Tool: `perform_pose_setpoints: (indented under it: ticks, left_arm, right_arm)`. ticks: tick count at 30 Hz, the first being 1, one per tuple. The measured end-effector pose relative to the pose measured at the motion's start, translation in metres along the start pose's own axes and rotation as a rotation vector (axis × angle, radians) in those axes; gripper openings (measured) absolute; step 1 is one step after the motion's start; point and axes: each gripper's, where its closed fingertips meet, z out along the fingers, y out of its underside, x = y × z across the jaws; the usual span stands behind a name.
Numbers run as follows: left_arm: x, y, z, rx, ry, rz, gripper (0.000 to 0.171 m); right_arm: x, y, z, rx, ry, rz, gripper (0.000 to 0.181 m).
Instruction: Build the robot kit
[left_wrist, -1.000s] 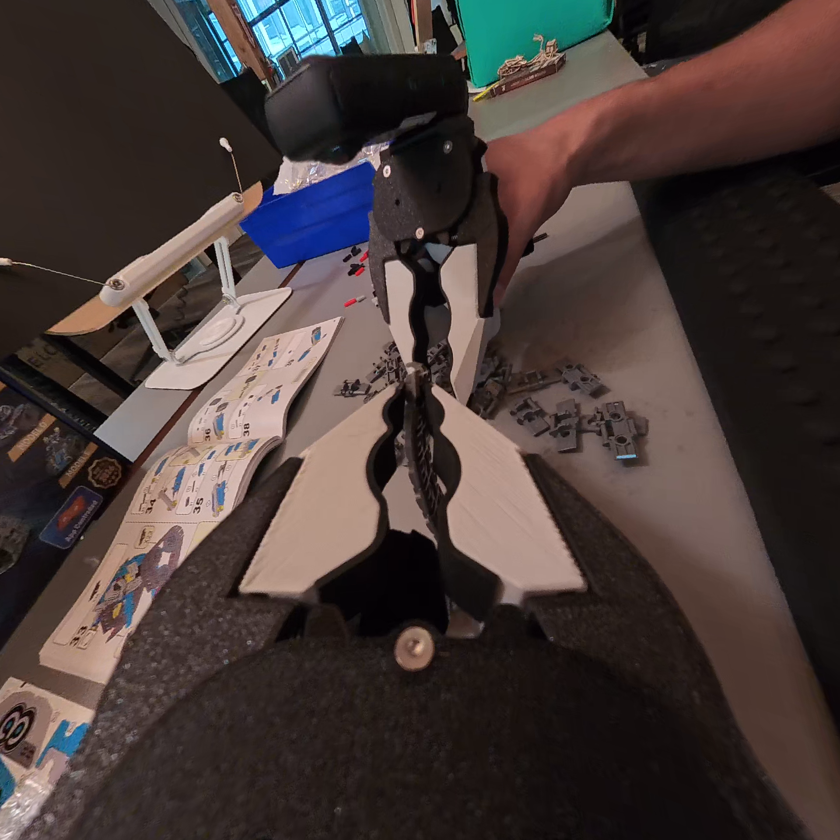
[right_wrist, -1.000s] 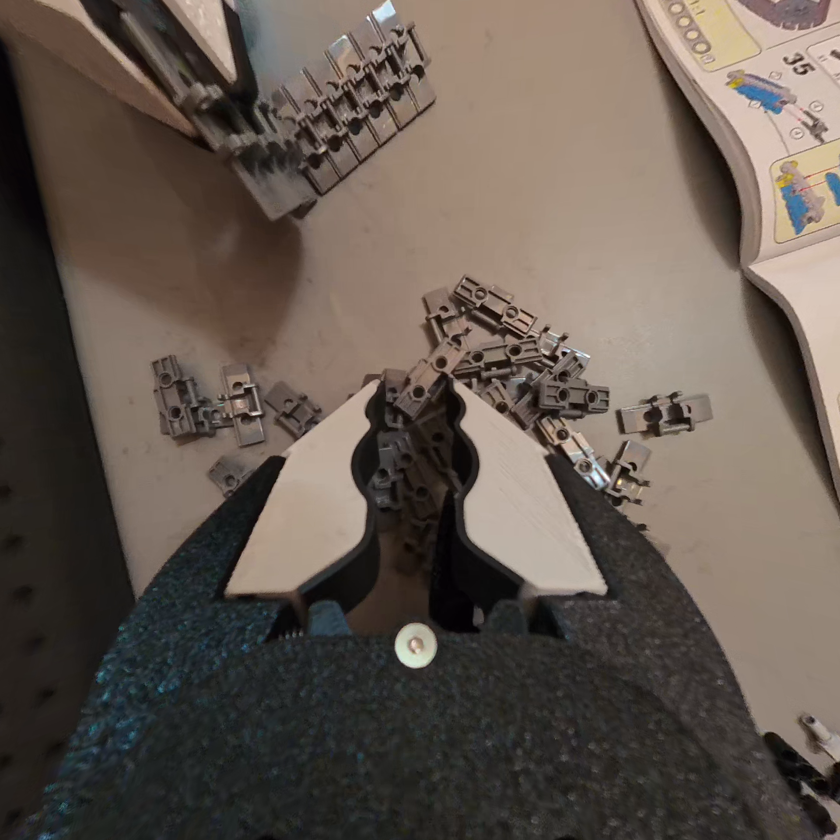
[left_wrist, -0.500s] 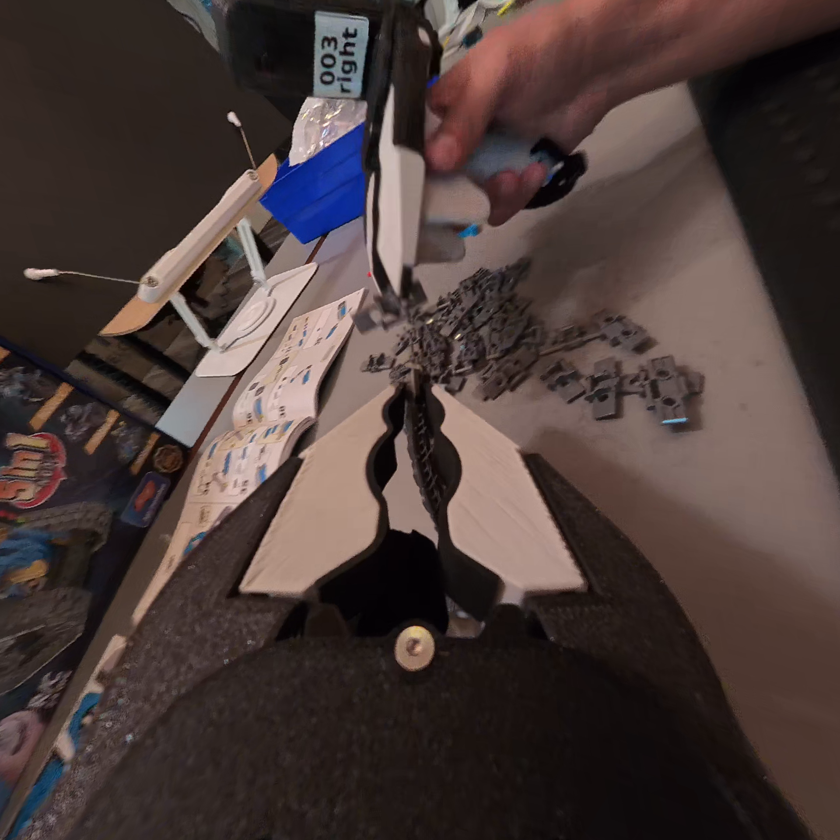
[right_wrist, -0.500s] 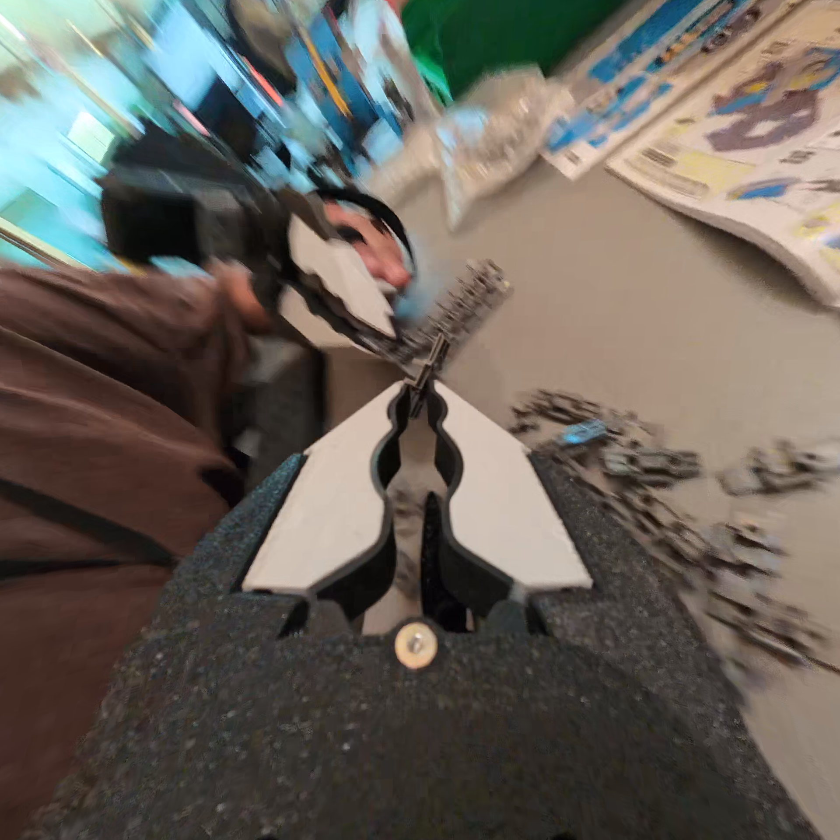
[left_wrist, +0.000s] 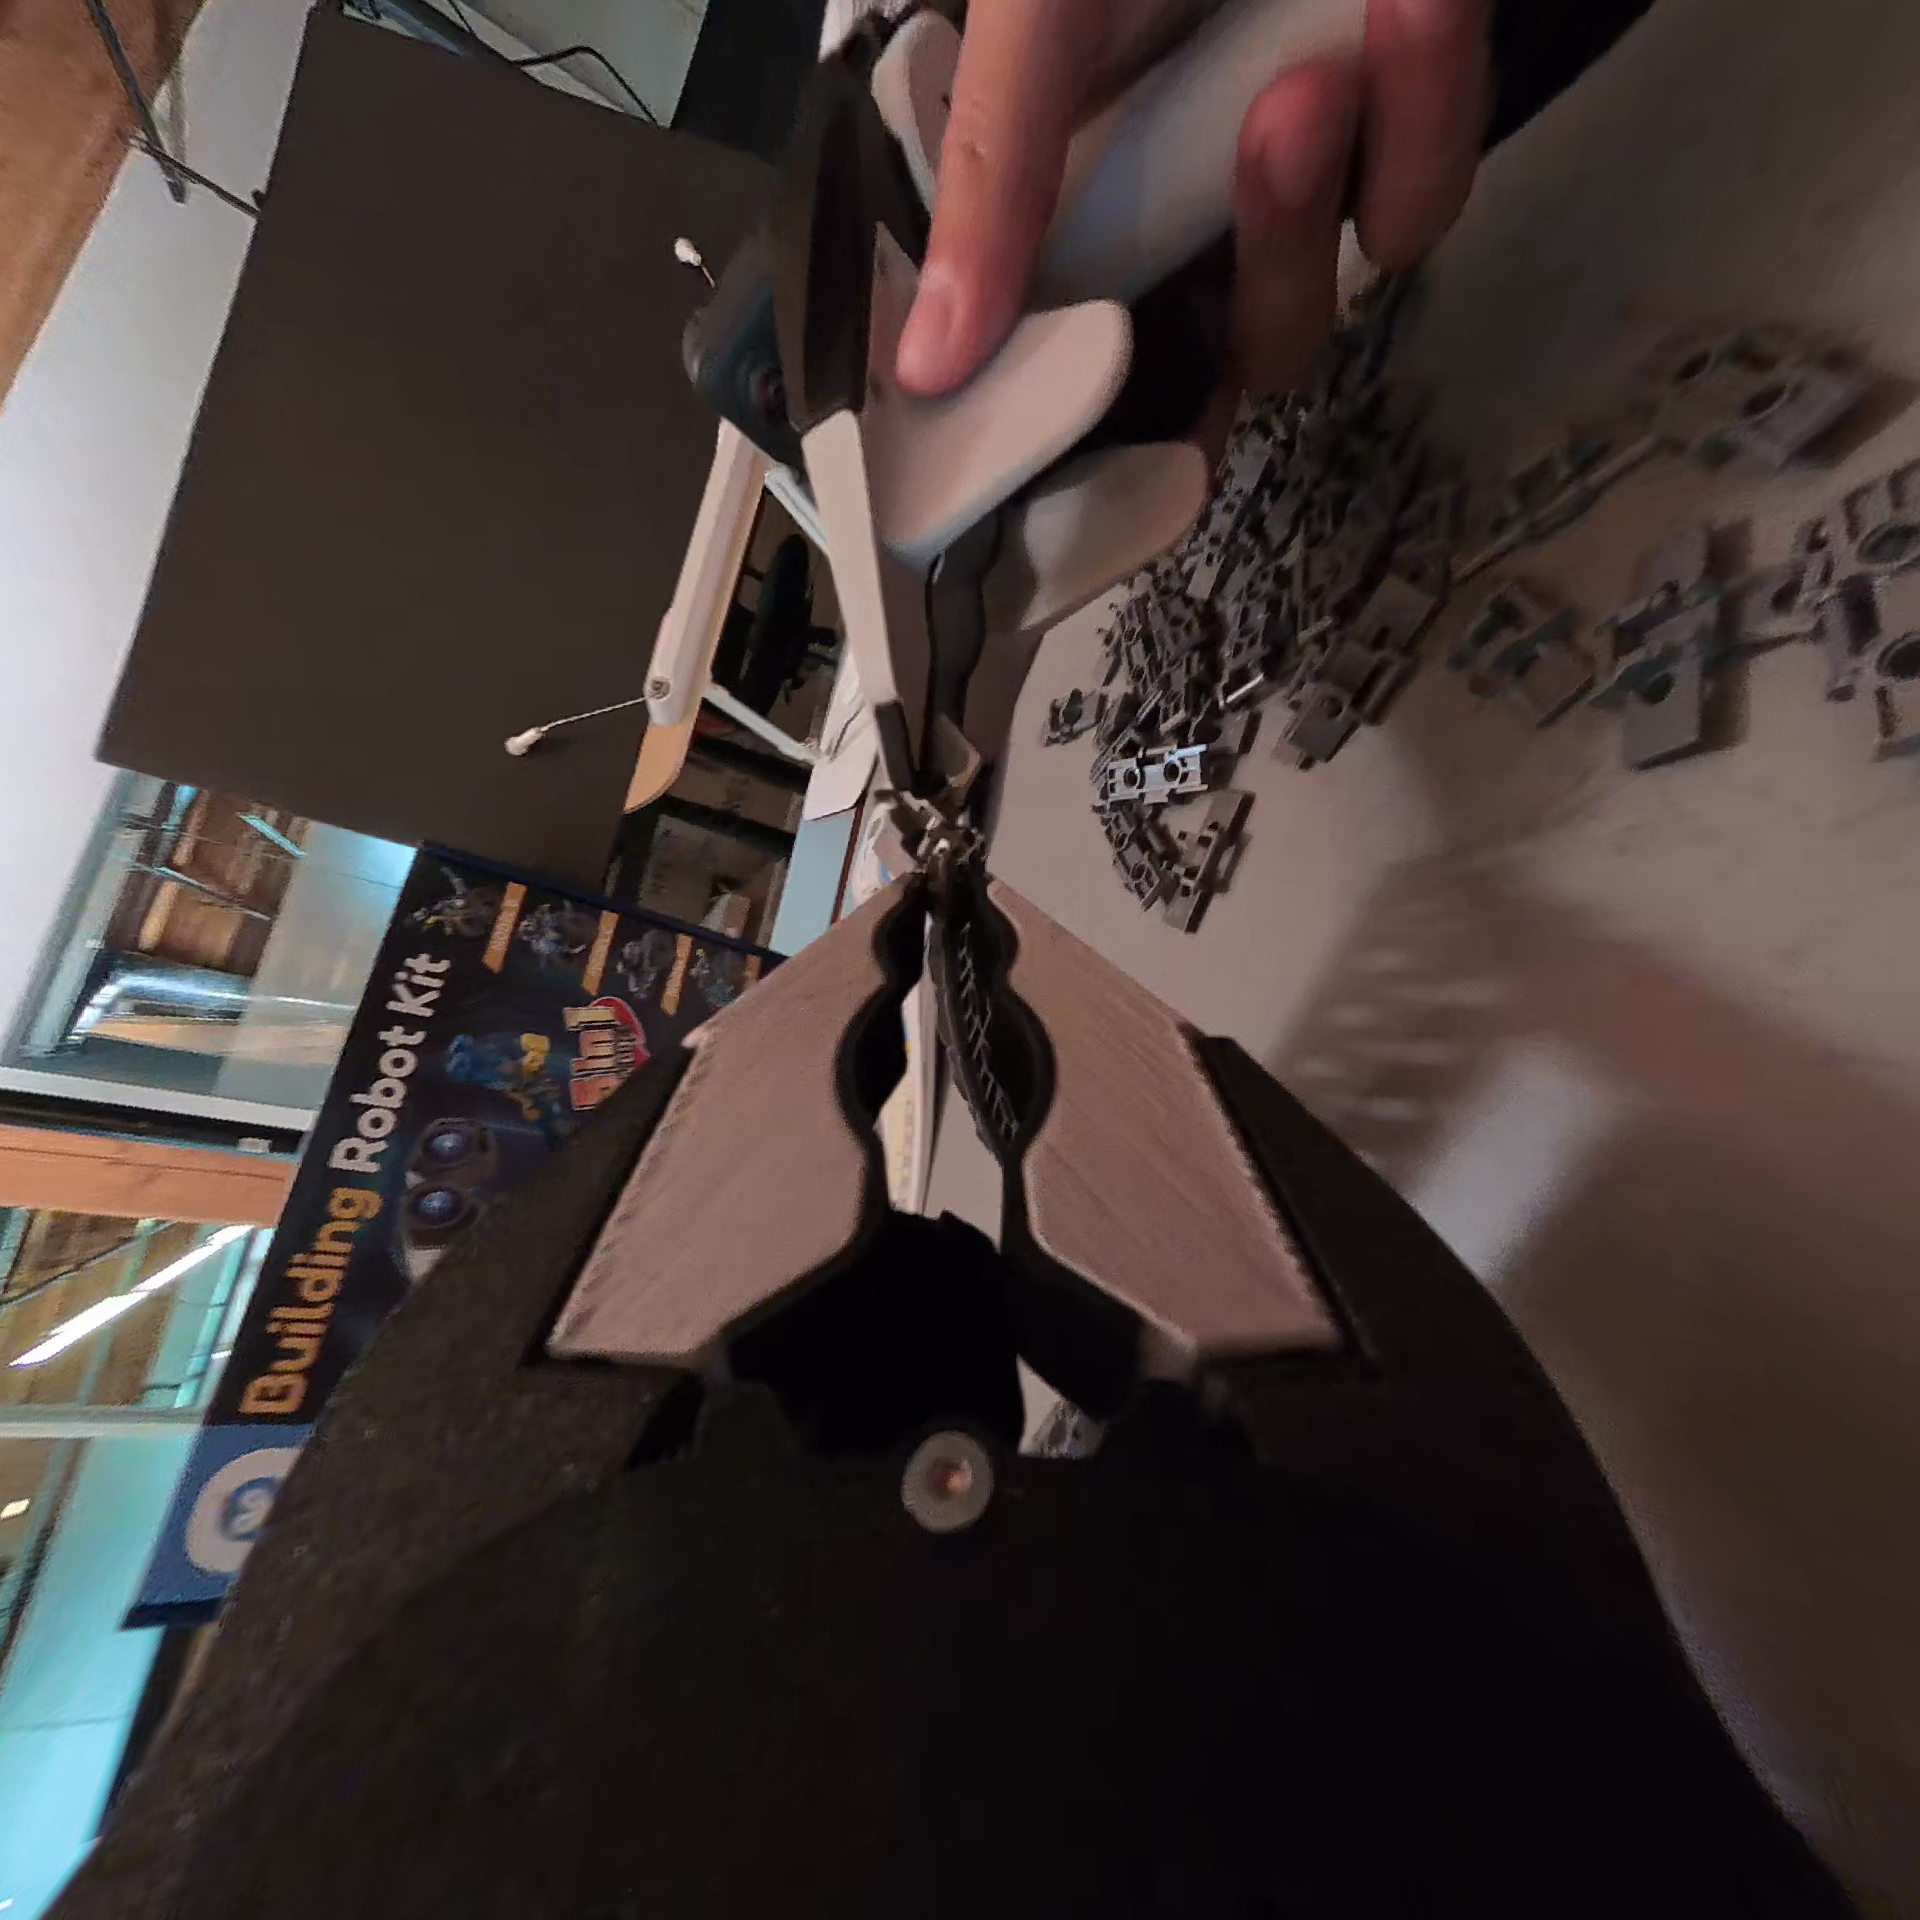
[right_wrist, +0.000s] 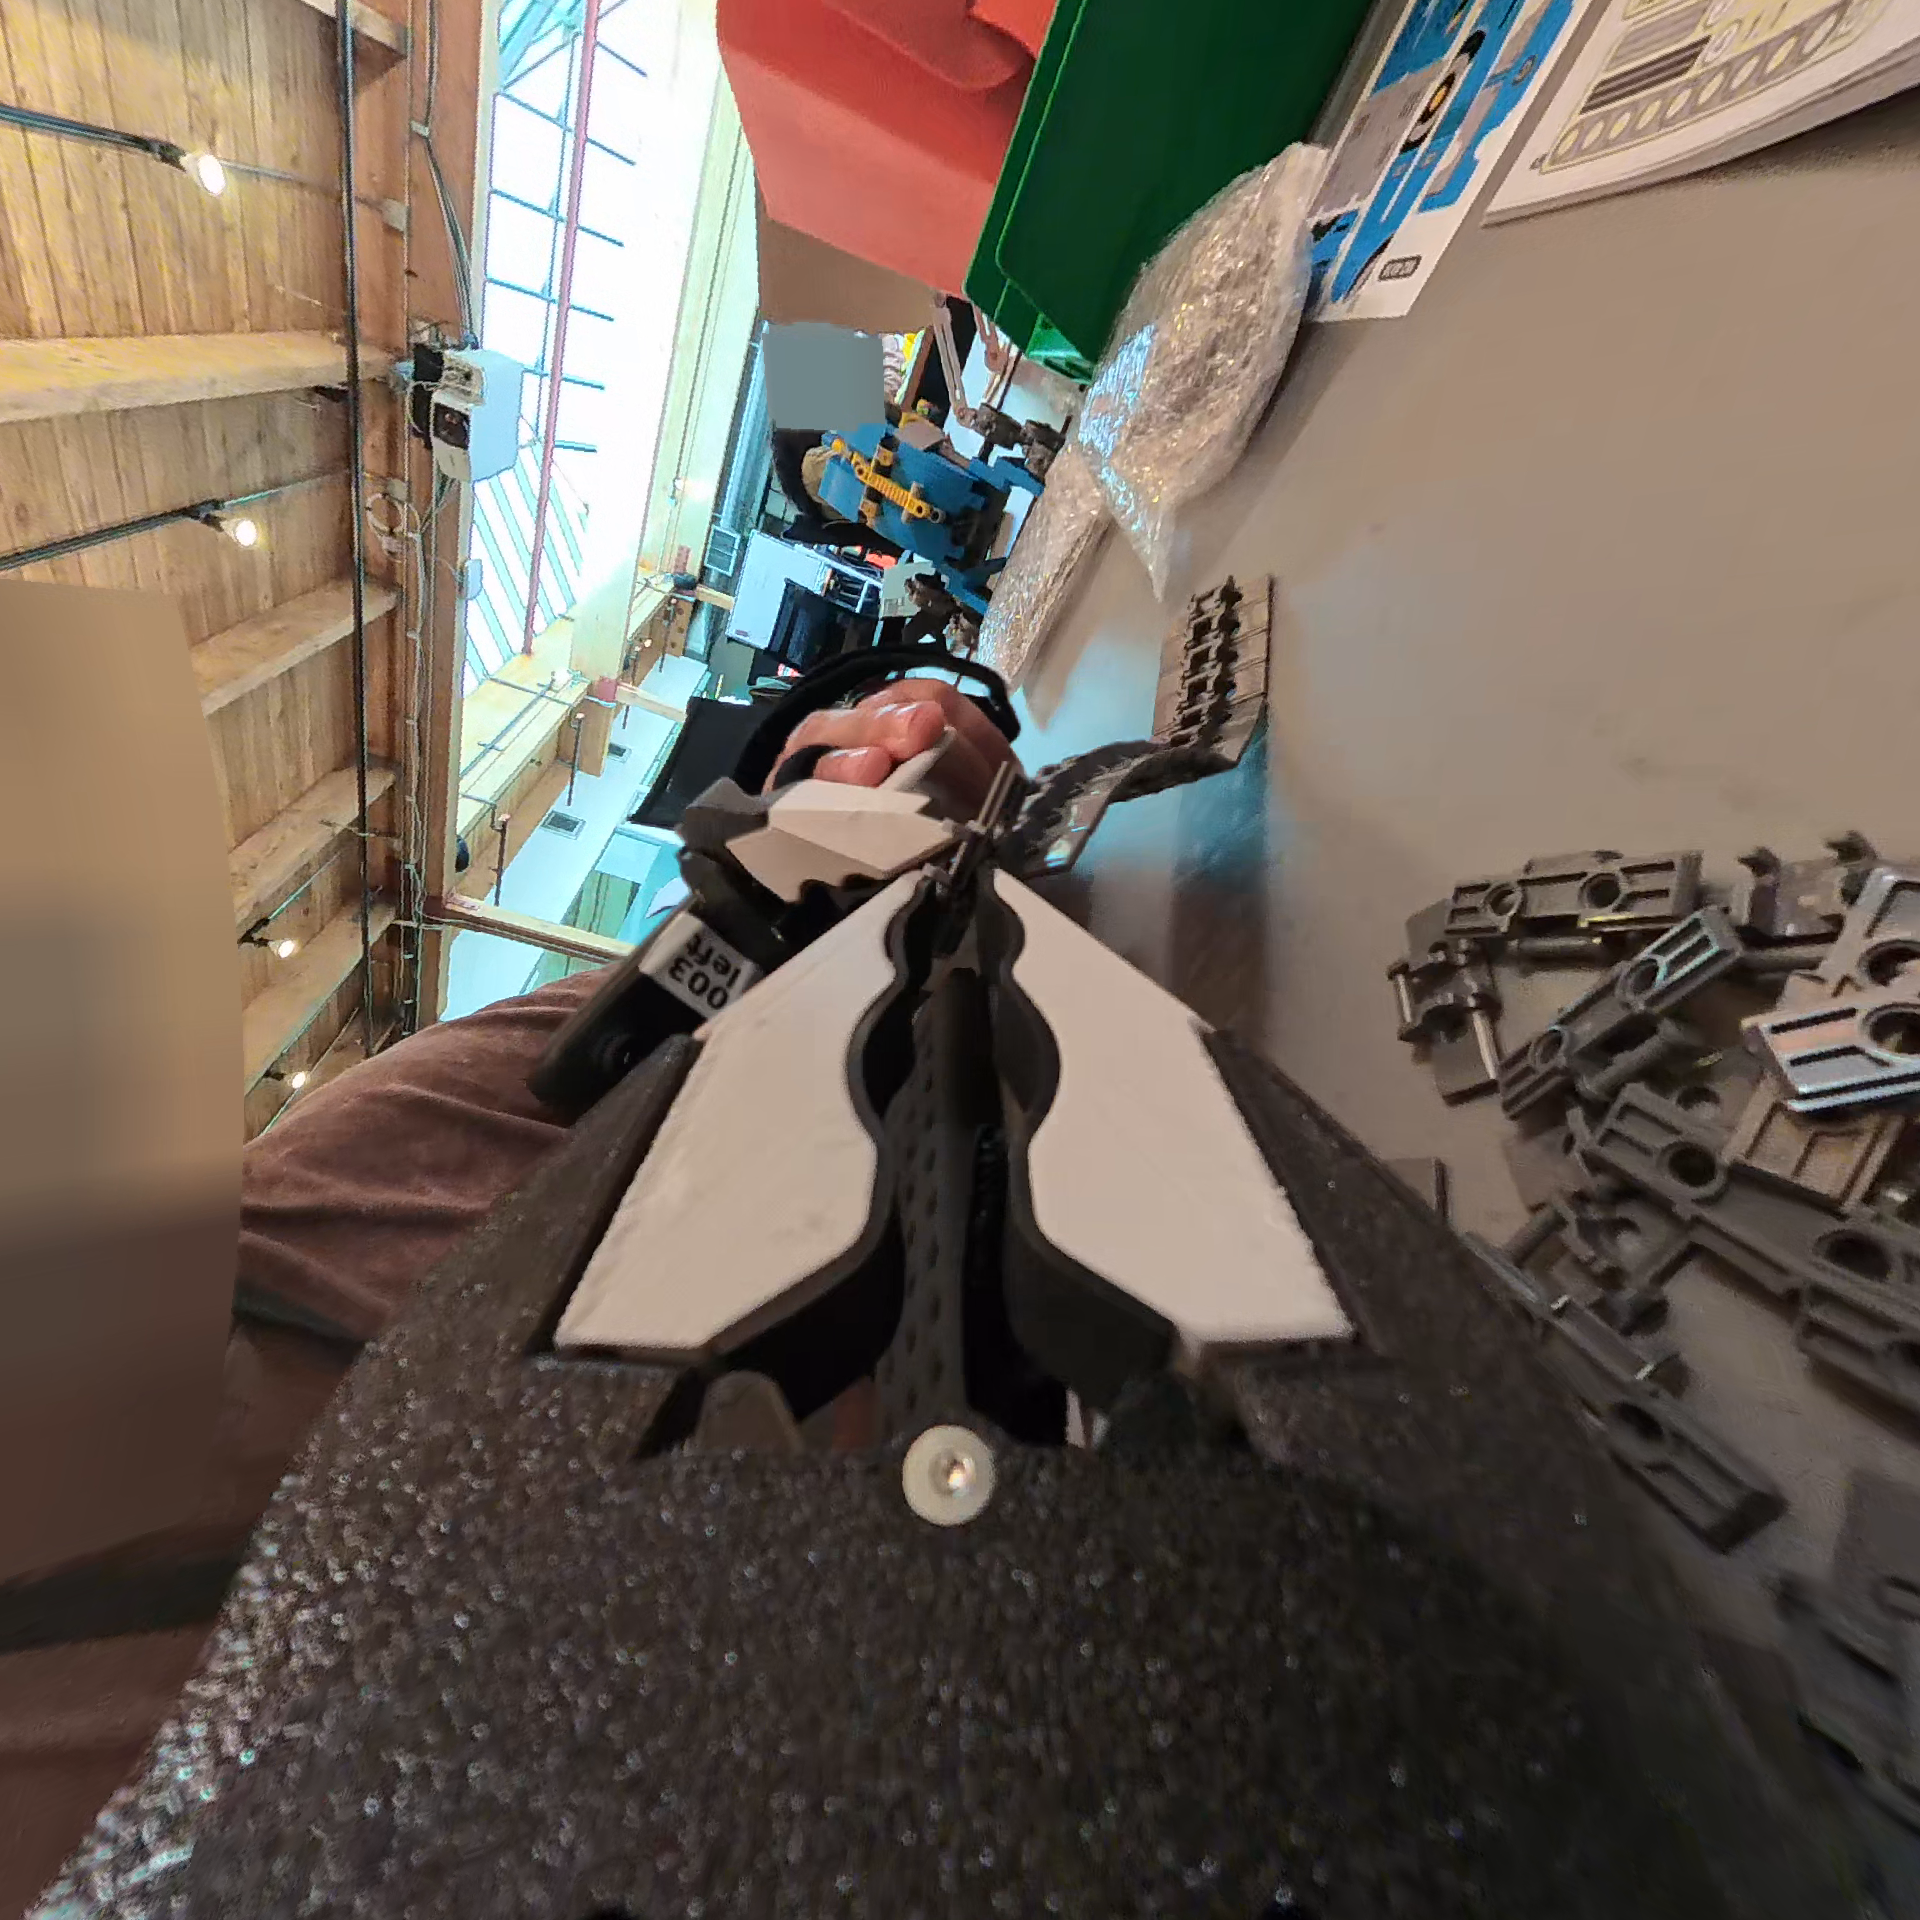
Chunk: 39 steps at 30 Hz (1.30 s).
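Left tool pinched closed on end of grey track chain, right tool closed on single link, tips meeting above bench, seemingly aligned for joining; loose links beside

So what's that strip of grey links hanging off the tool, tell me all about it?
The track strip is a short chain of flat, dark grey plastic links, each with clips and round holes, joined edge to edge. It hangs in the air above the grey table, bent partway along. The left gripper is shut on its near end, and the right gripper meets it there, holding one small link.
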Motion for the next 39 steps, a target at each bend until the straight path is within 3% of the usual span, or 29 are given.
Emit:
perform_pose_setpoints:
  ticks: [7,12,30,39]
  left_arm:
    - [0.0,0.011,0.005,-0.089,-0.076,0.198,0.007]
    - [0.0,0.016,0.008,-0.141,-0.109,0.257,0.007]
    - [0.003,0.028,0.014,-0.217,-0.138,0.366,0.007]
    - [0.006,0.026,0.015,-0.218,-0.141,0.414,0.007]
  right_arm:
    - [-0.004,-0.002,0.004,0.043,-0.031,0.06,0.008]
    - [0.009,-0.016,0.0,0.216,0.043,0.092,0.007]
    - [0.025,-0.012,0.008,0.249,0.156,0.257,0.007]
    - [0.025,-0.004,0.012,0.148,0.251,0.181,0.006]
